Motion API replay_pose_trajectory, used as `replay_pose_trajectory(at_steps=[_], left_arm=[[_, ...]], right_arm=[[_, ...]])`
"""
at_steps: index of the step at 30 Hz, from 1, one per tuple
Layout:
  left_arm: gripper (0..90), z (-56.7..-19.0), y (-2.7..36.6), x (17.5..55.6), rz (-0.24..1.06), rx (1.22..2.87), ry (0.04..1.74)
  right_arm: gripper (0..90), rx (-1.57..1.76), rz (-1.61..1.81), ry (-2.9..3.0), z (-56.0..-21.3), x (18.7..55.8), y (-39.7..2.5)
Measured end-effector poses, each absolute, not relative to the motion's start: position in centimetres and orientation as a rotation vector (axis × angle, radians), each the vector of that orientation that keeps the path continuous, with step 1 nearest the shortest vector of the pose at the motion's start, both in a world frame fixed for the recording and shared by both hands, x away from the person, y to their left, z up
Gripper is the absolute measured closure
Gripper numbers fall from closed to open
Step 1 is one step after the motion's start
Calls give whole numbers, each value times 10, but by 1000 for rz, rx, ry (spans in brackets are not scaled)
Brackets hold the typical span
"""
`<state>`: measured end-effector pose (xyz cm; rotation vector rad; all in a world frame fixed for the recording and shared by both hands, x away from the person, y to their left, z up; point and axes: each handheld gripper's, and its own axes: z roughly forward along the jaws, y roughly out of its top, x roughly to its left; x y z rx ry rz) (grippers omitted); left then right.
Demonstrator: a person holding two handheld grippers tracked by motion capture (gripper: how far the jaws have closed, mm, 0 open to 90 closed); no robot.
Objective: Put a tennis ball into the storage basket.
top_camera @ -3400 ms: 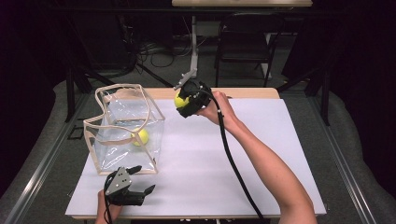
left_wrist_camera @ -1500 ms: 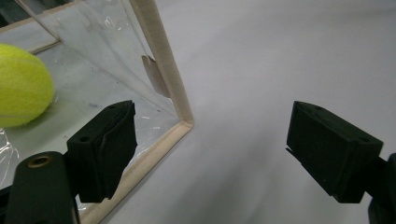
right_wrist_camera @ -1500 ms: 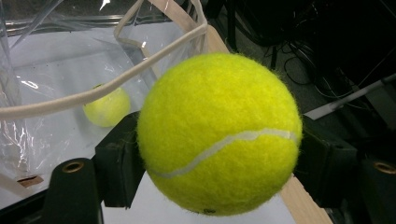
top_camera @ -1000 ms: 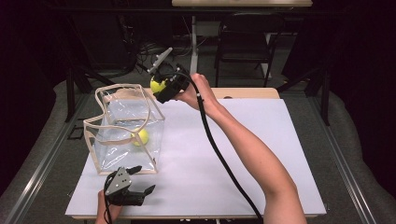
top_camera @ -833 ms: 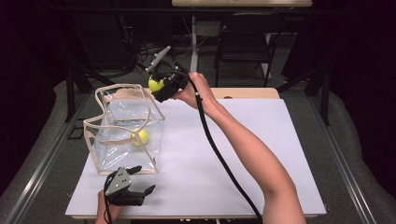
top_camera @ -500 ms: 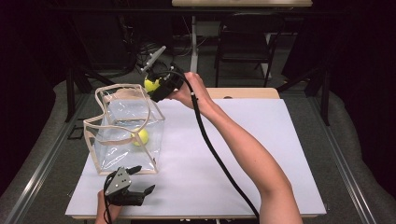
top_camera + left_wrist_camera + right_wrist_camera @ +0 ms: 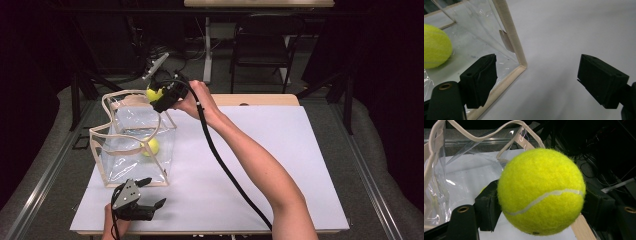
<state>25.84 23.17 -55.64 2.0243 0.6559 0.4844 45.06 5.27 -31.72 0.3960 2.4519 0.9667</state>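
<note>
1. Right gripper [image 7: 156, 96], high view: jaws pinch a ball [image 7: 153, 93], held in the air over the far rim of a clear bag [image 7: 120, 165]. Bag stands open on the table [image 7: 280, 150], cream-trimmed, handles drooping. A second ball [image 7: 151, 146] lies inside, on the bag's floor, near the right wall. Table has a white top with a wooden edge at the far side. Dark room behind; a chair [image 7: 262, 45], stands and floor cables. Left gripper [image 7: 150, 197] rests at the near table edge, just in front of the bag, jaws spread and holding nothing. The right gripper's cable [image 7: 225, 170] trails along the forearm.

2. Left gripper [image 7: 536, 75], left gripper view: jaws wide apart, bare white table [image 7: 564, 37] between them. Bag's near corner [image 7: 521, 65] sits just beyond the left jaw, cream trim running up and along the base. The ball in the bag [image 7: 435, 46] shows through the clear wall, resting on the bag floor.

3. Right gripper [image 7: 541, 202], right gripper view: both jaws pressed against the sides of the held ball [image 7: 541, 192], white seam facing the camera. Bag [image 7: 439, 182] lies below and beyond, mouth open, handle loops arching above the ball. White table seen through the plastic. Dark floor and cables off to the right.
</note>
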Motion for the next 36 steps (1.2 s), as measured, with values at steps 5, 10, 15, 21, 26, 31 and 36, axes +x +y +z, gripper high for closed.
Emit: replay_pose_trajectory(at_steps=[5,10,15,21,26,31,36], left_arm=[[160,-556,232,258,483,2023,660],[160,-557,232,259,482,2026,658],[160,-556,232,259,483,2026,658],[160,-556,232,259,484,2026,658],[160,-556,232,259,483,2025,657],[160,-556,232,259,484,2027,653],[160,-556,232,259,482,2025,654]], right_arm=[[262,388,969,2456,-320,451,58],[262,400,985,2460,-322,452,62],[262,401,987,2466,-325,452,67],[262,391,991,2475,-327,451,73],[262,379,988,2482,-329,450,78],[262,374,980,2492,-333,449,83],[261,369,970,2504,-336,449,87]])
